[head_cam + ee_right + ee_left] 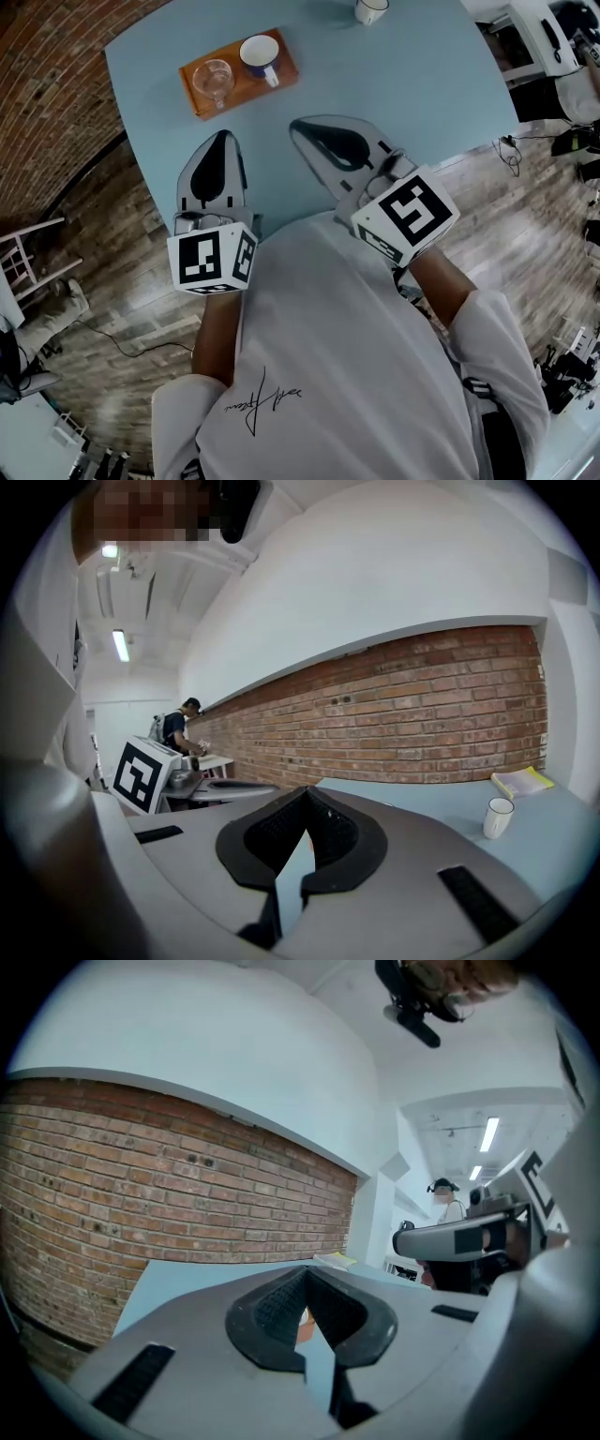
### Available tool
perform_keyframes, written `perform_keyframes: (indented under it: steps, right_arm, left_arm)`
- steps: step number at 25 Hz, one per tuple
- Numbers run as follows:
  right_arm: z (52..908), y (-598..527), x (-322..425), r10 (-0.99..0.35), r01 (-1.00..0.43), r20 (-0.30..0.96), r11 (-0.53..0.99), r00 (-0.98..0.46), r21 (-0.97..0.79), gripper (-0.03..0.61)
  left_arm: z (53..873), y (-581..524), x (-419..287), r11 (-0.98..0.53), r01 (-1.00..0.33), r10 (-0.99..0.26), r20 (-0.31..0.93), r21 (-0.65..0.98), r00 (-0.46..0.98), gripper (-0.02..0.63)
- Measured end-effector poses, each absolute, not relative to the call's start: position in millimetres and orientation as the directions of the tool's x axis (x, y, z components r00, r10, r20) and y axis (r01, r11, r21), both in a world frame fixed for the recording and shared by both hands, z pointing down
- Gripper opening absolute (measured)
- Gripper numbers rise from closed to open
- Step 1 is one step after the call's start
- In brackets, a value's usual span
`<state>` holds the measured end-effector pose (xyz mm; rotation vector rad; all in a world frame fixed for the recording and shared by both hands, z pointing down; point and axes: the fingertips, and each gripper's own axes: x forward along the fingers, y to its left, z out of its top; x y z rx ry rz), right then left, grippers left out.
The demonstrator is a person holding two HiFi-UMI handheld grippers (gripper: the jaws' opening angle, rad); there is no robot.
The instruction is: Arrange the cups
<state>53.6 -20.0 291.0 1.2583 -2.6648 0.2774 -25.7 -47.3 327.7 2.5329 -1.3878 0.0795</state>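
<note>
left gripper and right gripper both clenched empty mid-frame, glass and mug on tray upper left

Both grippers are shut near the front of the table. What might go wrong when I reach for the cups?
1. The left gripper and right gripper both have their jaws together; reaching in without opening would likely knock a cup rather than grasp it.
2. The glass cup and blue-rimmed mug stand close together on the wooden tray, so gripping one may bump the other.
3. The white mug sits far across the table, a long reach.
</note>
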Motion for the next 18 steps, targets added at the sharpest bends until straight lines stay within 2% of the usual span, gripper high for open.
perform_keyframes:
  steps: [4, 9, 18]
  right_arm:
    - [290, -26, 58, -0.740, -0.776, 0.239, 0.618, -0.629, -0.128, 0.018]
    - [288, -28, 61, -0.716, -0.755, 0.241, 0.639, -0.655, -0.149, 0.018]
    - [288, -26, 68, -0.707, -0.748, 0.249, 0.641, -0.662, -0.172, 0.018]
  left_arm:
    - [323, -51, -28, -0.517, -0.833, -0.821, 0.163, 0.198, 0.548, 0.009]
    - [320, -47, -24, -0.536, -0.835, -0.817, 0.172, 0.123, 0.550, 0.009]
    - [322, -44, -21, -0.543, -0.824, -0.806, 0.177, 0.159, 0.565, 0.009]
